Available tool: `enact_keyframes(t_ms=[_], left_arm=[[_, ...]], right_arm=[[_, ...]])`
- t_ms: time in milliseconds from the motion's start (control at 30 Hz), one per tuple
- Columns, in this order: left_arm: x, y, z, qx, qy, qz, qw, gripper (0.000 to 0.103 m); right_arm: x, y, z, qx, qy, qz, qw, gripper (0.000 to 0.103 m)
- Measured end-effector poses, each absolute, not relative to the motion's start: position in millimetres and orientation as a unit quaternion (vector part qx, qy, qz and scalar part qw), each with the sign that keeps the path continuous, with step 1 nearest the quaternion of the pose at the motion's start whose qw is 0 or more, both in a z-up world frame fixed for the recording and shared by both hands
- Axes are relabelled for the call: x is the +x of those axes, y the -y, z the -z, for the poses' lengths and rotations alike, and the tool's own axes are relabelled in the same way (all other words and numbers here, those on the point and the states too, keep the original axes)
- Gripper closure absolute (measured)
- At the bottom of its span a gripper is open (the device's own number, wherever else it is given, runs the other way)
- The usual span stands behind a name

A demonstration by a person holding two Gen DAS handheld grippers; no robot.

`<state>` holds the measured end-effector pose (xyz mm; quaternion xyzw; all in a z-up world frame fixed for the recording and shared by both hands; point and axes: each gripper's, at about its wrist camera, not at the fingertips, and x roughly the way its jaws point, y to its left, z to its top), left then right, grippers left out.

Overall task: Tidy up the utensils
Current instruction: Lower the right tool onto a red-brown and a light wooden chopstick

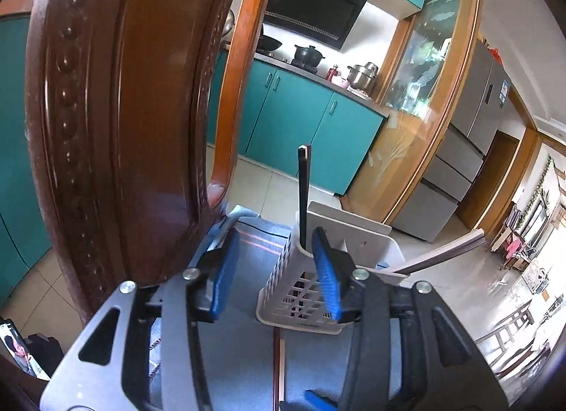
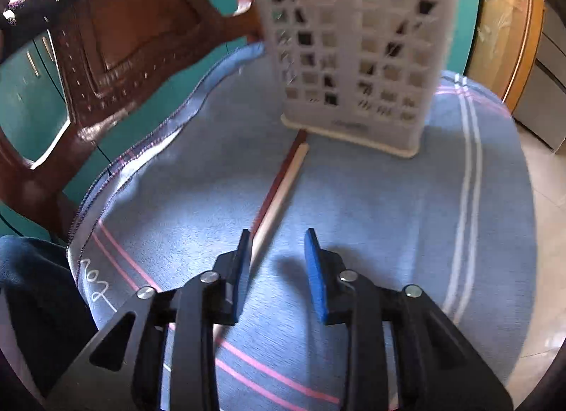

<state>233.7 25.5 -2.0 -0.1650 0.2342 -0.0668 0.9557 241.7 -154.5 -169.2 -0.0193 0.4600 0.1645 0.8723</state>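
Note:
A white perforated utensil holder (image 1: 300, 290) stands on a blue cloth (image 1: 247, 358); it also shows in the right wrist view (image 2: 353, 57). A dark chopstick (image 1: 303, 195) stands upright in it and another dark stick (image 1: 442, 255) leans out to the right. My left gripper (image 1: 272, 266) is open and empty, just left of the holder. A pale chopstick (image 2: 279, 202) and a dark red one (image 2: 279, 177) lie side by side on the cloth (image 2: 371, 198), pointing at the holder. My right gripper (image 2: 279, 262) is open, low over their near ends, the pale one by its left finger.
A carved brown wooden chair back (image 1: 106, 110) rises close at the left, also in the right wrist view (image 2: 106, 39). Teal kitchen cabinets (image 1: 300, 120), a stove with pots and a grey fridge (image 1: 470, 142) stand behind. Tiled floor (image 2: 544, 198) lies beyond the cloth's right edge.

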Motion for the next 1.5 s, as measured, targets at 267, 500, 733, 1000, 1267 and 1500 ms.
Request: enact_keyframes(t_ms=[267, 500, 733, 1000, 1267, 1500], left_arm=[[231, -34, 7, -0.161, -0.245, 0.053, 0.954, 0.059], [232, -30, 11, -0.158, -0.255, 0.054, 0.952, 0.059], [232, -23, 16, -0.153, -0.263, 0.06, 0.951, 0.059], [234, -21, 21, -0.153, -0.271, 0.06, 0.948, 0.058], [236, -27, 22, -0.155, -0.276, 0.056, 0.947, 0.056], [236, -30, 23, -0.16, -0.282, 0.053, 0.944, 0.055]], right_arm=[[254, 130, 178, -0.037, -0.456, -0.137, 0.879, 0.069], [259, 141, 180, -0.016, -0.462, -0.126, 0.877, 0.089], [253, 162, 175, 0.058, -0.458, -0.164, 0.872, 0.091], [243, 167, 170, 0.081, -0.455, -0.186, 0.867, 0.091], [248, 164, 179, 0.048, -0.47, -0.148, 0.869, 0.088], [249, 157, 179, 0.03, -0.462, -0.148, 0.874, 0.088]])
